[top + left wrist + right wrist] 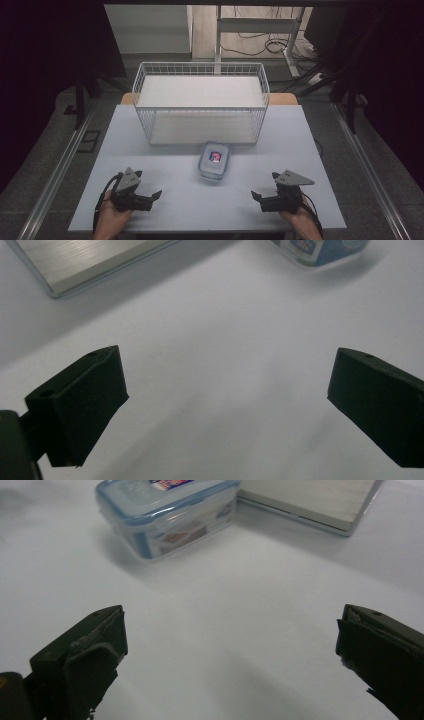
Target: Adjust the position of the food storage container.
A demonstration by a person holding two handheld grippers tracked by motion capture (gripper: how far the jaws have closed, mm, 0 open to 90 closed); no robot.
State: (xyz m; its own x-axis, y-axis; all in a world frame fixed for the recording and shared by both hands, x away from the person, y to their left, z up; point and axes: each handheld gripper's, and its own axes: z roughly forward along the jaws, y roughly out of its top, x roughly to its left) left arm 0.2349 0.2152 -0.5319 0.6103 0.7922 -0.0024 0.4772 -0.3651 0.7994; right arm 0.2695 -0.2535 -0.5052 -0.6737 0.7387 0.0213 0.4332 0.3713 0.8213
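Note:
A clear plastic food box with a blue-rimmed lid and a colourful label lies on the white table, just in front of a white wire basket. My left gripper rests near the table's front left, open, jaws spread wide with nothing between them. My right gripper sits at the front right, also open and empty. The right gripper view has the box ahead at upper left. In the left gripper view a corner of the box peeks in at the top.
The basket holds a pale flat board; its base edge lies close behind the box. A wooden table edge shows behind the basket. Metal rails run along both sides. Cables lie on the floor beyond.

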